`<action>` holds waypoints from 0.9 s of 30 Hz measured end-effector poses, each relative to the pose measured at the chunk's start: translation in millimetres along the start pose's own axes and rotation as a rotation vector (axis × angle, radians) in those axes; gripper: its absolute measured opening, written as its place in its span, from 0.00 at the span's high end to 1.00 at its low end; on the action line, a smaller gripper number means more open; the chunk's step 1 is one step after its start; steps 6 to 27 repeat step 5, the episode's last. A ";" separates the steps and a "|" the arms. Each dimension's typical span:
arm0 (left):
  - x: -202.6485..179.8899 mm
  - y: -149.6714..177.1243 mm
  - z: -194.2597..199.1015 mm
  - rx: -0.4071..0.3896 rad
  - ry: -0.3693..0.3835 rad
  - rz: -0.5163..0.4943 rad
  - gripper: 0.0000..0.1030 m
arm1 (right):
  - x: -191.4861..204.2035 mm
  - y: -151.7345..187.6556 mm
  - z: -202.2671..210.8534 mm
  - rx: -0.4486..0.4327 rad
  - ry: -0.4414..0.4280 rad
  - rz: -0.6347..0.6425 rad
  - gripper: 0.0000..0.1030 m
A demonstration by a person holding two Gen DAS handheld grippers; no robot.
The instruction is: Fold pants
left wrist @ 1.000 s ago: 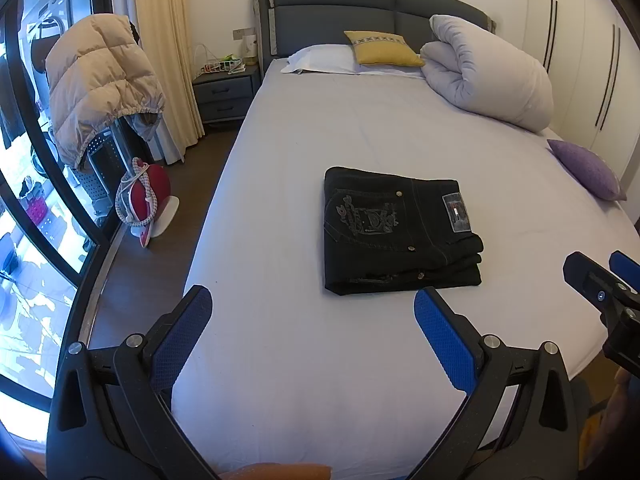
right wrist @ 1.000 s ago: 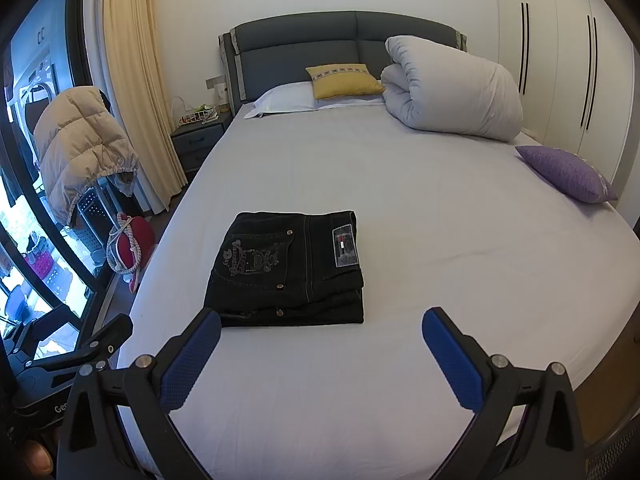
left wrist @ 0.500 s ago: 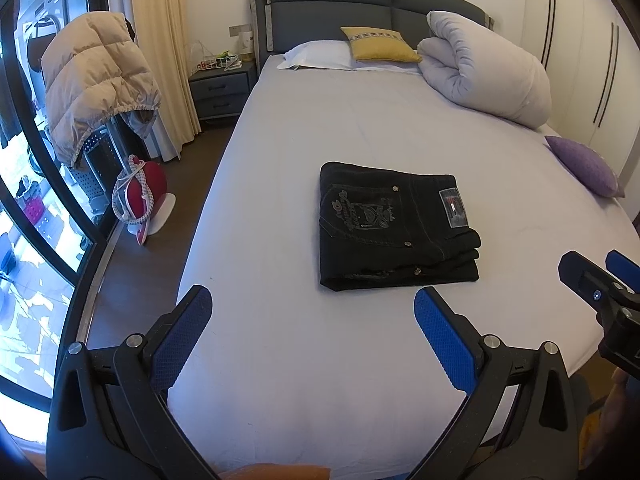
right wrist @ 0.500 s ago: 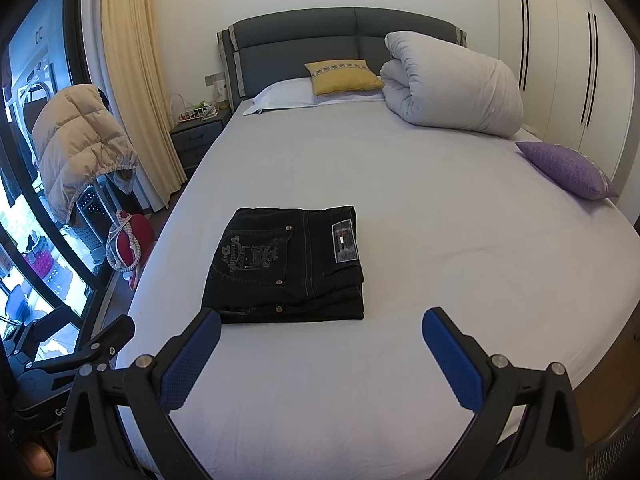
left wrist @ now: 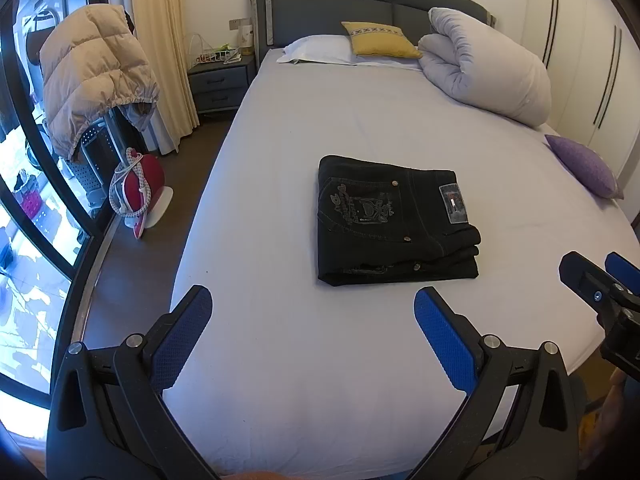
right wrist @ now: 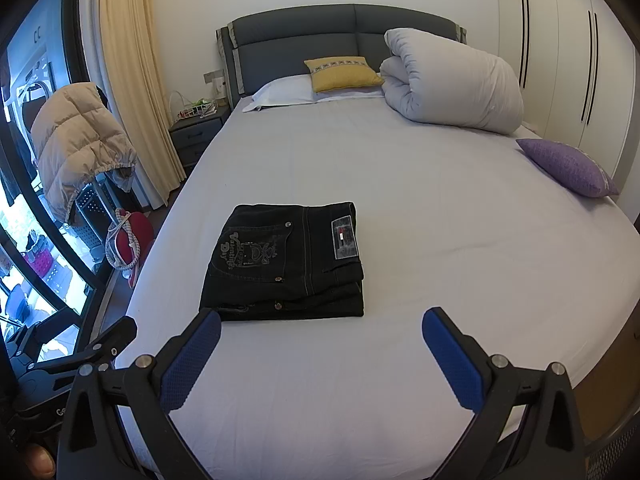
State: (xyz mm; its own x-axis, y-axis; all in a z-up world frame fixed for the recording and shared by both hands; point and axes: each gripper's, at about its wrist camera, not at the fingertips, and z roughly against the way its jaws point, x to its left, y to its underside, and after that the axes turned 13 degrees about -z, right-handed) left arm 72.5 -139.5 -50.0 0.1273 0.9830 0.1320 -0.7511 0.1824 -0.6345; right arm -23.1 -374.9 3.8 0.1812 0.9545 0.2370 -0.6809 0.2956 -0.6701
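Observation:
Black jeans (left wrist: 394,220) (right wrist: 286,266) lie folded into a compact rectangle on the white bed sheet (left wrist: 304,344) (right wrist: 460,240), embroidered back pocket and label facing up. My left gripper (left wrist: 313,322) hovers over the near edge of the bed, short of the jeans, open with nothing between its blue pads. My right gripper (right wrist: 321,338) also hangs open and empty, just in front of the jeans' near right corner. Its tips show at the right edge of the left wrist view as the other gripper (left wrist: 600,280). The left tool (right wrist: 76,356) appears at lower left in the right wrist view.
A rolled white duvet (left wrist: 488,68), a yellow cushion (left wrist: 378,40) and a white pillow (left wrist: 316,50) sit by the grey headboard. A purple cushion (right wrist: 568,168) lies at the bed's right edge. Left of the bed are a nightstand (left wrist: 222,84), a puffer jacket (left wrist: 92,76) and a red bag (left wrist: 138,184).
Both views have drifted slightly, so the jeans sit a little higher in frame. The jeans themselves have not moved and both grippers stay open.

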 end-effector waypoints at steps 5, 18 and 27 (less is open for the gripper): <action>1.4 0.6 -1.3 -0.003 0.002 0.003 0.00 | -1.9 1.3 -0.8 0.008 0.002 0.000 0.00; 1.4 0.6 -1.3 -0.003 0.002 0.003 0.00 | -1.9 1.3 -0.8 0.008 0.002 0.000 0.00; 1.4 0.6 -1.3 -0.003 0.002 0.003 0.00 | -1.9 1.3 -0.8 0.008 0.002 0.000 0.00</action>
